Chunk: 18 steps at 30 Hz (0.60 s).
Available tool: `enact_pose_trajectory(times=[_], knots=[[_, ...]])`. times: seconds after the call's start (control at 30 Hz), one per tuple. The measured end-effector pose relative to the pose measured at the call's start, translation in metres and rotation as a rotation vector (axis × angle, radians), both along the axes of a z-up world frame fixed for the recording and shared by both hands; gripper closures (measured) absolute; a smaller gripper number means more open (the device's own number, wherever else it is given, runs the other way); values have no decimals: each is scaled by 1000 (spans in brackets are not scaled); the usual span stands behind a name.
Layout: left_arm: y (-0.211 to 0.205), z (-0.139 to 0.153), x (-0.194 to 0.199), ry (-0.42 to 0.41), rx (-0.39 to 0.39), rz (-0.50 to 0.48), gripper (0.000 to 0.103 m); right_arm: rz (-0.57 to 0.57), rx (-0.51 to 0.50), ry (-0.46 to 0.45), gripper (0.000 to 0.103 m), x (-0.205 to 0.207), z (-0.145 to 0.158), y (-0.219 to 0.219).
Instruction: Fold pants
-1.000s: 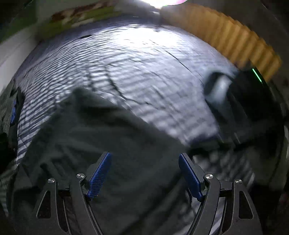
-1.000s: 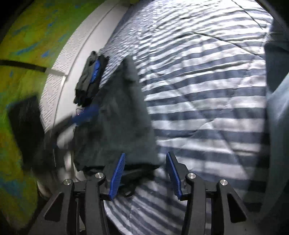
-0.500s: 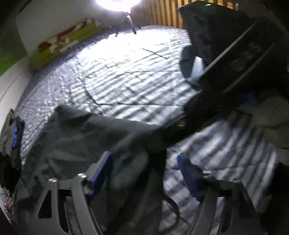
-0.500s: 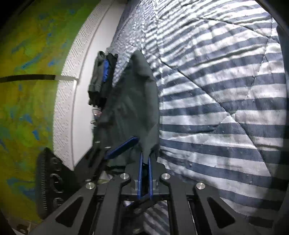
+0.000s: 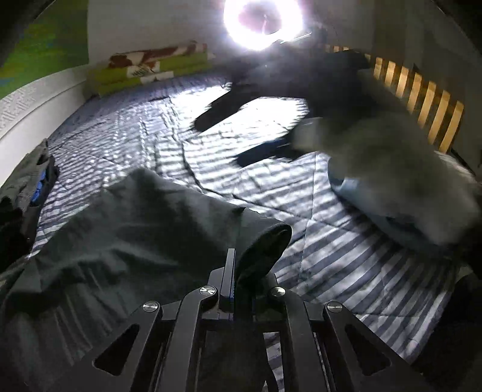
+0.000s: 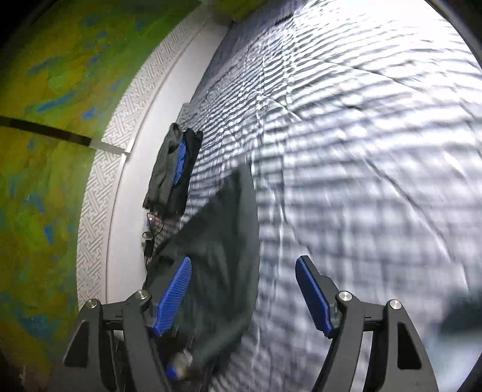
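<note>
Your dark grey pants point(image 5: 126, 238) lay spread on the striped quilt point(image 5: 325, 259) of the bed, and that quilt is the landmark for everything here. No container showed in either view; the nearest thing to one was a small pile of folded dark clothes with a blue piece point(image 6: 174, 169) at the quilt's edge, against the white patterned border of the green wall point(image 6: 39, 187).

Your left gripper point(image 5: 233, 280) had just been closing and stood shut on a raised fold of the pants, the cloth rising in a hump from between the jaws just above the quilt. It pointed steeply down at the quilt, with the rest of the pants trailing away from it toward the clothes pile.

Your right gripper point(image 6: 244, 295) had just been opening: its blue pads point(image 6: 173, 297) stood wide apart with nothing pressed between them. One pad hung over the near end of the pants, the other over bare quilt. It tilted down toward the quilt. In the left wrist view it showed as a dark blur with your light sleeve point(image 5: 391, 172) above the far side of the quilt, well apart from the pants, below the ring light point(image 5: 262, 21) and beside the wooden slats point(image 5: 421, 93).
</note>
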<state>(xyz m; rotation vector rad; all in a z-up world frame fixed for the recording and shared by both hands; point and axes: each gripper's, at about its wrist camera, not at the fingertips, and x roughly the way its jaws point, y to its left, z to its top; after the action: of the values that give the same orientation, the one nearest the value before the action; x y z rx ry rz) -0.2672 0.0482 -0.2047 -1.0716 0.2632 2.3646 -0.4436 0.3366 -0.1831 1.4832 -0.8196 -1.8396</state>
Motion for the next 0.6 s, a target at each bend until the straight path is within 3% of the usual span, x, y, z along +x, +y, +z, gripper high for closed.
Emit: enact_pose_trajectory(times=[0.13, 0.23, 0.27, 0.33, 0.37, 0.43, 0.6], knots=[[-15, 10, -1, -4, 47, 11, 97, 101, 43, -61, 34, -54, -32, -59], [-21, 16, 2, -9, 63, 3, 97, 145, 29, -69, 38, -69, -45, -89], [-23, 18, 2, -11, 73, 3, 97, 147, 30, -55, 44, -73, -47, -99], [-24, 21, 3, -13, 84, 0, 97, 154, 37, -63, 87, -79, -50, -111], [-24, 22, 4, -15, 90, 0, 97, 147, 60, -73, 95, -81, -53, -114], [-23, 24, 4, -21, 101, 0, 97, 132, 97, -56, 100, -83, -52, -117], [-3, 35, 11, -12, 129, -44, 97, 75, 113, -6, 101, -79, -34, -89]])
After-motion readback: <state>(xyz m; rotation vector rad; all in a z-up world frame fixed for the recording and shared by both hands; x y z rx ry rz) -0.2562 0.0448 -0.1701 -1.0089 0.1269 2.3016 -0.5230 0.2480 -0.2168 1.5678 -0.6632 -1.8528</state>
